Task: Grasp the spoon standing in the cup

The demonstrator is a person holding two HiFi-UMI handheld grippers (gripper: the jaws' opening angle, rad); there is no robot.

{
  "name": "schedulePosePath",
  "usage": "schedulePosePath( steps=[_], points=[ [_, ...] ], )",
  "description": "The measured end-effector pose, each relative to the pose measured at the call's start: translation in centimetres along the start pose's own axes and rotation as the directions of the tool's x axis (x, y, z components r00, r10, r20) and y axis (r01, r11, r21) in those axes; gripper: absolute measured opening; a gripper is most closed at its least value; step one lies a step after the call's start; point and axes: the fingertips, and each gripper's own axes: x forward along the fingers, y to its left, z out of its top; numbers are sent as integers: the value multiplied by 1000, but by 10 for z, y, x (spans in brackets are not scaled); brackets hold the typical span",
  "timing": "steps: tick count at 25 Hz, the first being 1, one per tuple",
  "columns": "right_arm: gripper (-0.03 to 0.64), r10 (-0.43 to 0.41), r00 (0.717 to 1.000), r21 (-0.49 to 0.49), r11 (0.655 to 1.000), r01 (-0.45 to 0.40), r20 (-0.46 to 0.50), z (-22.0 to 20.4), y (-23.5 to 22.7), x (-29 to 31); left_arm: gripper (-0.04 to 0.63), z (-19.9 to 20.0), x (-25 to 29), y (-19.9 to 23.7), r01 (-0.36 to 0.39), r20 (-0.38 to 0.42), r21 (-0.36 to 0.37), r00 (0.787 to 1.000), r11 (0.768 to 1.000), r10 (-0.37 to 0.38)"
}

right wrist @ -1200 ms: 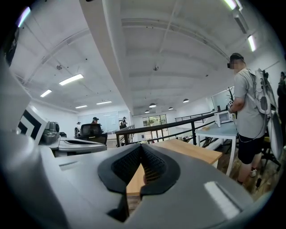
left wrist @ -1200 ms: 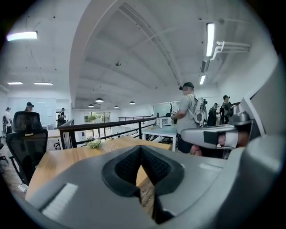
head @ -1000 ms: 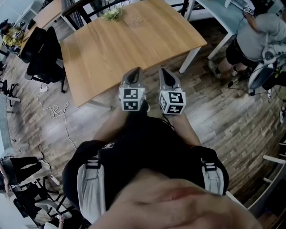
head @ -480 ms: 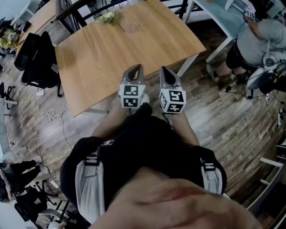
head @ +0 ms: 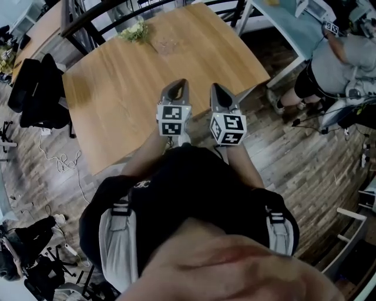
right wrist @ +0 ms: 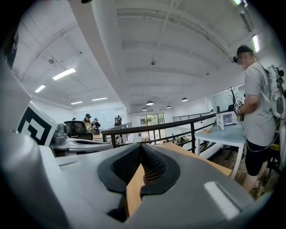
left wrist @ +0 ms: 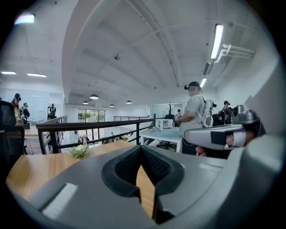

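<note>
A light wooden table [head: 117, 88] fills the upper middle of the head view. Near its far edge stand a small green plant [head: 135, 30] and a faint clear glass thing [head: 167, 44] that may be the cup; I cannot make out a spoon. My left gripper [head: 178, 85] and right gripper [head: 216, 89] are side by side over the table's near edge, far from the glass. In the left gripper view the left gripper [left wrist: 141, 150] is shut on nothing, with the plant [left wrist: 80, 151] ahead to the left. The right gripper [right wrist: 142, 150] is shut and empty too.
Black office chairs [head: 38, 88] stand left of the table, and a dark railing [head: 117, 12] runs behind it. A person [head: 335, 59] stands at the upper right by a pale blue table [head: 282, 17]. Cables [head: 59, 161] lie on the wooden floor.
The table has come nearer and lower in the head view. Both grippers now reach over its near edge, where before they hung over the floor. Their jaws stay shut.
</note>
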Motion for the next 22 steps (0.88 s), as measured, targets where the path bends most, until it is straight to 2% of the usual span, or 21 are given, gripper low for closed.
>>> schedulePosePath(
  steps=[3, 7, 12, 19, 22],
  points=[
    [0, 21, 1000, -24, 999, -21, -6, 9, -2, 33, 11, 3, 30, 23, -3, -15, -53, 1000, 999, 2],
    [0, 35, 999, -25, 999, -35, -12, 19, -15, 68, 11, 16, 63, 41, -17, -11, -51, 1000, 999, 16],
    [0, 61, 998, -26, 998, -62, -23, 19, -14, 113, 11, 14, 91, 74, -35, -18, -67, 999, 997, 34],
    [0, 112, 994, -30, 993, -113, -18, 17, -11, 147, 11, 5, 109, 114, -128, -42, -62, 991, 990, 126],
    [0, 152, 988, -40, 987, -153, -27, 18, -8, 164, 11, -6, 112, 131, -174, -71, -109, 984, 979, 166]
  ],
)
